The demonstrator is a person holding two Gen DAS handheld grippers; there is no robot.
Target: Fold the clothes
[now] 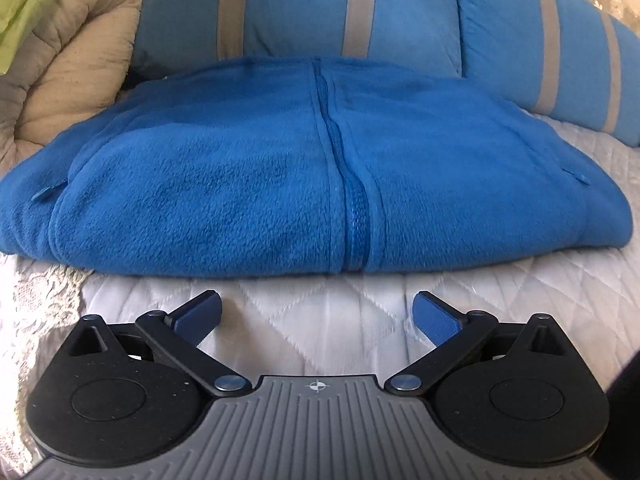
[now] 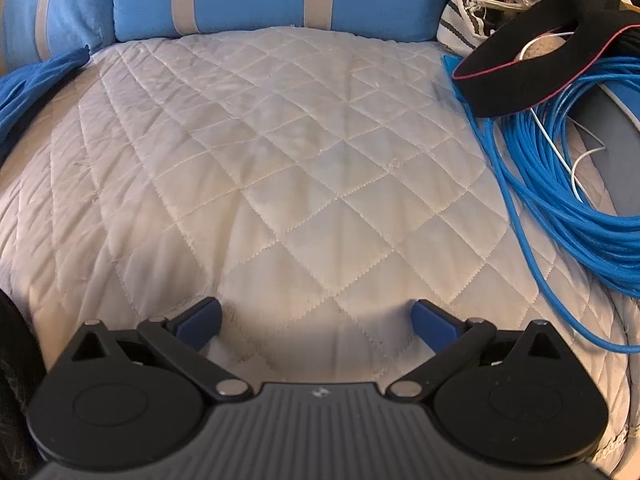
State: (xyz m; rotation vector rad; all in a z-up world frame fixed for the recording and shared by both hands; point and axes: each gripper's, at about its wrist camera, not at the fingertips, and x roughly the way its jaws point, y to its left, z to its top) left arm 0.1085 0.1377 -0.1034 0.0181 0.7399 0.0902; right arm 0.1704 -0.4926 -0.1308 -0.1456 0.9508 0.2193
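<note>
No brand name, label or readable writing shows on anything; the only marks are a small crosshair symbol on the ribbed body of the left gripper (image 1: 317, 312) and a small unreadable emblem in the same spot on the right gripper (image 2: 316, 316).

One blue fleece jacket (image 1: 240, 184) lies folded into a thick, roughly rectangular bundle on the white quilted bedspread (image 1: 320, 320). Its matching blue zipper (image 1: 352, 208) is closed and runs down the middle of the upper face to the near folded edge. A small blue pull tab sticks out at each side, two in all. The pile is plush and evenly coloured, the edges rounded and tucked under. The jacket sits toward the head end of the bedspread, its far edge touching the two blue pillows with beige stripes (image 1: 296, 12); in the right wrist view only a corner of it shows at the left edge.

A beige comforter (image 1: 68, 60) is bunched at the far left corner, with a light green cloth (image 1: 24, 4) above it. Along the right edge of the bedspread lie one coil of blue cable (image 2: 560, 168) and a black strap with red piping (image 2: 532, 64).

Both grippers hover just above the bedspread with their jaws spread wide, holding nothing, the left one near the jacket's near edge
</note>
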